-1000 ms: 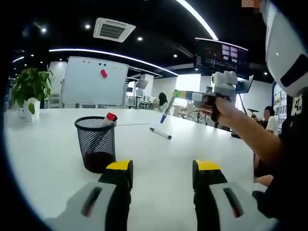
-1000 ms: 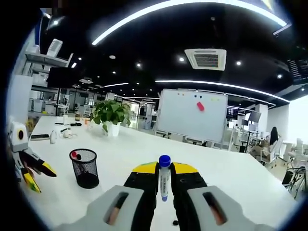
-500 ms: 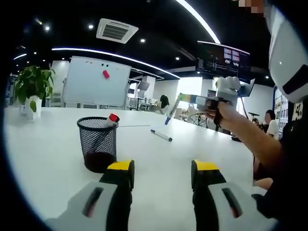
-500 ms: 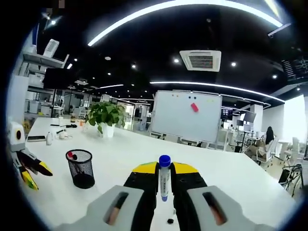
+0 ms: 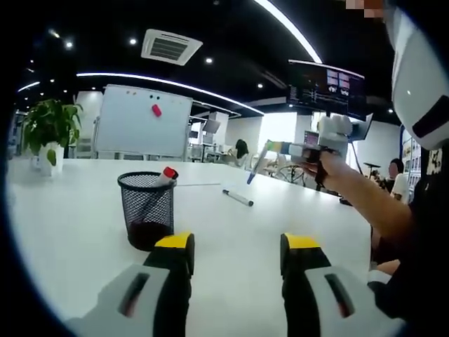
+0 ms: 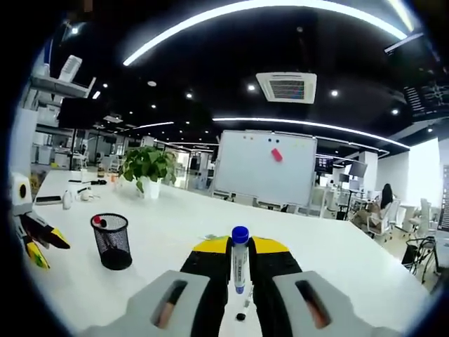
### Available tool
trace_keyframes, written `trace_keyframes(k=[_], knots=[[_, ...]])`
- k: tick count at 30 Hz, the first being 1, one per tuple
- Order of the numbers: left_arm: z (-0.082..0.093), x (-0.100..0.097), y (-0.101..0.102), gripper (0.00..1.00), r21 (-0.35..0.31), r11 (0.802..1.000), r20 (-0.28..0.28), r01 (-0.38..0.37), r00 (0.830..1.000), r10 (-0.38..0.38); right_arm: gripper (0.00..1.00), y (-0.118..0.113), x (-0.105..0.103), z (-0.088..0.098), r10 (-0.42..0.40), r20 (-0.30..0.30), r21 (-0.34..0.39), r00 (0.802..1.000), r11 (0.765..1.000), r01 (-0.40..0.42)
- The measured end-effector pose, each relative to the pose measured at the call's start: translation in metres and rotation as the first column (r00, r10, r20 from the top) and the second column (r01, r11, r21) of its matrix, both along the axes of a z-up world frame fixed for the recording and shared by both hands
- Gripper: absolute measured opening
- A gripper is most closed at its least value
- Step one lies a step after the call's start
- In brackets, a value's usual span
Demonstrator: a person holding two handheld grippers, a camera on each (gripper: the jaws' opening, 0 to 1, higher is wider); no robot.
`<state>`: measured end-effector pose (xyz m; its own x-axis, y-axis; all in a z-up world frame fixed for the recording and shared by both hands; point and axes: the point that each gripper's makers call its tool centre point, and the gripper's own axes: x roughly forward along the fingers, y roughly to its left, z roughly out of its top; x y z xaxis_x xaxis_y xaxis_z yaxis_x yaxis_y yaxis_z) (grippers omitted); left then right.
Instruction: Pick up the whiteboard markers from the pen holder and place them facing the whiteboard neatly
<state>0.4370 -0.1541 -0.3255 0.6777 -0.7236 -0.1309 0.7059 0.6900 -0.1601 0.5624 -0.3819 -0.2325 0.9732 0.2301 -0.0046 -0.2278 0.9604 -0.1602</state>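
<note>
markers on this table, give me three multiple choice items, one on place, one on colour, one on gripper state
1. Where is the red-capped marker?
A. standing in the mesh pen holder
B. lying on the table
C. stuck to the whiteboard

2. What cap colour has the marker in the right gripper?
A. red
B. green
C. blue

3. How is the left gripper?
A. shut on a marker
B. open, holding nothing
C. shut on the pen holder

Answers: 1 A, its cap sticks out over the rim. 2 C, the cap is blue. 3 B, a wide gap between its jaws.
</note>
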Motion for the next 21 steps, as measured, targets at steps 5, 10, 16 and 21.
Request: trace_keyframes(k=[5, 10, 16, 21], knots=[[0.0001, -0.0012, -0.0006, 0.51, -0.001, 1.000, 0.000, 0.003, 1.000, -0.003, 0.13, -0.0009, -0.0006, -0.0009, 0.001, -0.002, -0.003, 1.000, 1.000, -0.001], [0.0000, -0.0017, -0.0003, 0.51, 0.003, 1.000, 0.002, 0.003, 1.000, -0.003, 0.13, -0.0030, 0.0003, -0.0008, -0.005, 0.005, -0.015, 1.000, 1.000, 0.006], [-0.0014, -0.0014, 0.0008, 0.51, 0.000, 1.000, -0.004, 0.000, 1.000, 0.000, 0.13, -0.0040, 0.0017, -0.0015, -0.010, 0.003, -0.005, 1.000, 1.000, 0.010], [-0.0010, -0.0009, 0.0000, 0.51, -0.001, 1.000, -0.004, 0.005, 1.000, -0.005, 0.13, -0.0087, 0.0029, -0.0030, -0.022, 0.004, -0.005, 1.000, 1.000, 0.022]])
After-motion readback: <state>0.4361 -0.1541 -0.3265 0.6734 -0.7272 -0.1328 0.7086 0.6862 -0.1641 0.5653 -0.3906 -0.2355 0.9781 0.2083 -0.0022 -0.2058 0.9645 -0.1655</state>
